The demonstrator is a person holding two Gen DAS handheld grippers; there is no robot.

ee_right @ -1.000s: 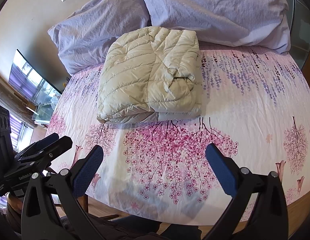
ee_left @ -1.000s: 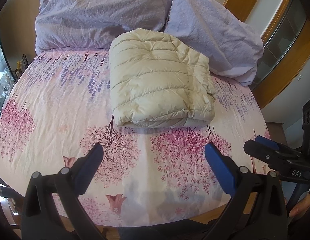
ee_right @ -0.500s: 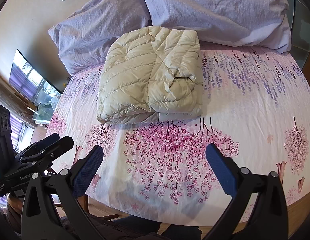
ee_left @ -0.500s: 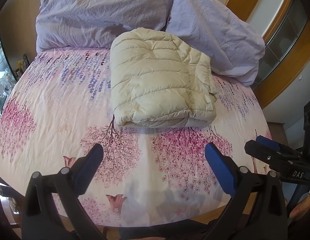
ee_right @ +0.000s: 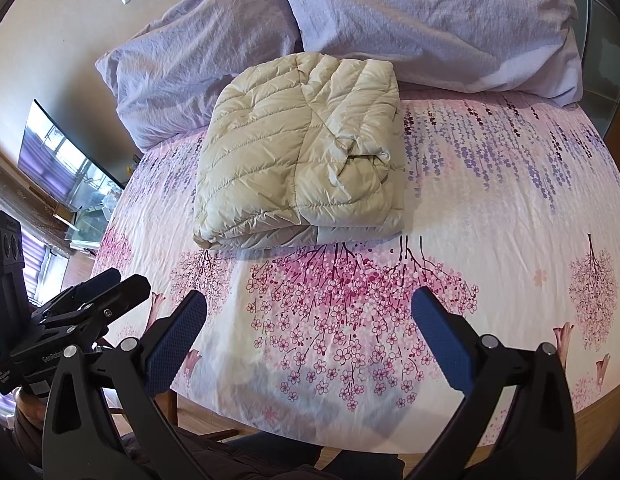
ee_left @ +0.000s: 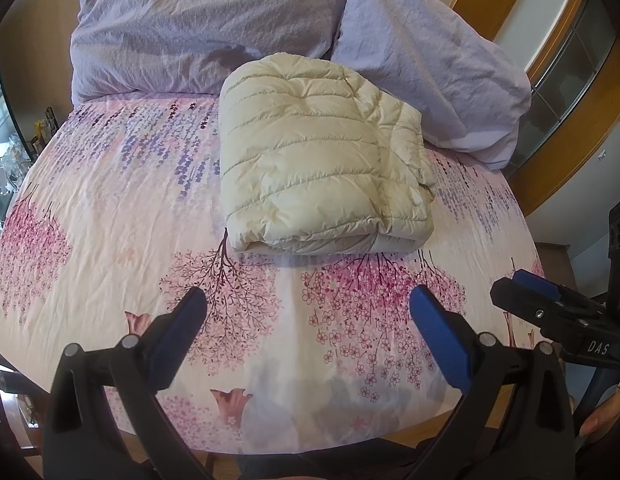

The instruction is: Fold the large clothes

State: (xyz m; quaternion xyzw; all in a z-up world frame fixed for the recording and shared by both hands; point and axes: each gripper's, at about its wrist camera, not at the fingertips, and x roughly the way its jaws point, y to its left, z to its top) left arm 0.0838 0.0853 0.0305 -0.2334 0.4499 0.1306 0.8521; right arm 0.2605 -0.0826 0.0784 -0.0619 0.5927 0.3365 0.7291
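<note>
A cream quilted puffer jacket (ee_left: pixel 318 160) lies folded into a thick rectangle on the floral bed sheet (ee_left: pixel 110 216), near the pillows. It also shows in the right wrist view (ee_right: pixel 298 164). My left gripper (ee_left: pixel 308 304) is open and empty, held above the near edge of the bed, well short of the jacket. My right gripper (ee_right: pixel 310 308) is open and empty, also above the near edge. Each gripper shows at the side of the other's view: the right gripper (ee_left: pixel 550 304), the left gripper (ee_right: pixel 98 292).
Two lilac pillows (ee_left: pixel 198 20) (ee_left: pixel 430 56) lie behind the jacket against the wall. A screen (ee_right: pixel 66 168) stands left of the bed. A wooden frame with glass (ee_left: pixel 566 80) is at the right. The bed's wooden edge (ee_right: pixel 590 420) runs below the sheet.
Both views have shifted very slightly; the jacket sits a touch lower in frame. The jacket itself has not moved and both grippers stay open.
</note>
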